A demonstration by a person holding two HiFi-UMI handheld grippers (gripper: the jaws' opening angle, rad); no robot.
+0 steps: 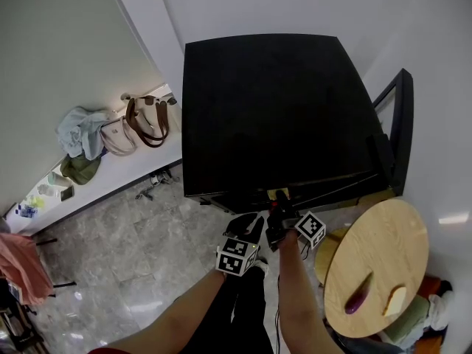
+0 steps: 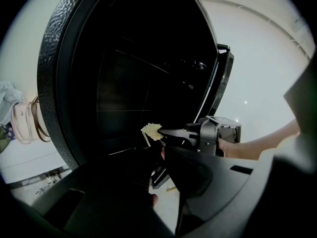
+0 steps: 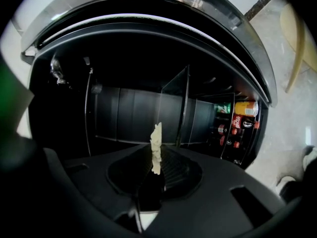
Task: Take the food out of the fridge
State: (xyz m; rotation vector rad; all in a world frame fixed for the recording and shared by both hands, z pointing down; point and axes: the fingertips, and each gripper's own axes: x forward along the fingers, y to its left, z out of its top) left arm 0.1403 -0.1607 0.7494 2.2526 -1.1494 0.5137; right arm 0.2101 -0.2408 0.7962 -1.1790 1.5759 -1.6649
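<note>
A black fridge (image 1: 273, 109) stands with its door (image 1: 398, 124) swung open at the right. My right gripper (image 1: 280, 216) is at the fridge's front edge, shut on a pale yellow piece of food (image 3: 156, 148) that sticks up from between its jaws. The left gripper view shows that food (image 2: 151, 131) pinched at the right gripper's tips (image 2: 161, 133), just outside the dark fridge interior (image 2: 129, 83). My left gripper (image 1: 247, 227) hangs beside and slightly below it. Its jaws (image 2: 161, 175) stand apart, with nothing between them.
Drink cans (image 3: 245, 108) line the fridge door's shelves. A round wooden table (image 1: 402, 227) at the lower right bears a purple eggplant (image 1: 359, 293) and a yellowish piece (image 1: 395, 299). Bags (image 1: 140, 124) and clothes lie on a white ledge at the left.
</note>
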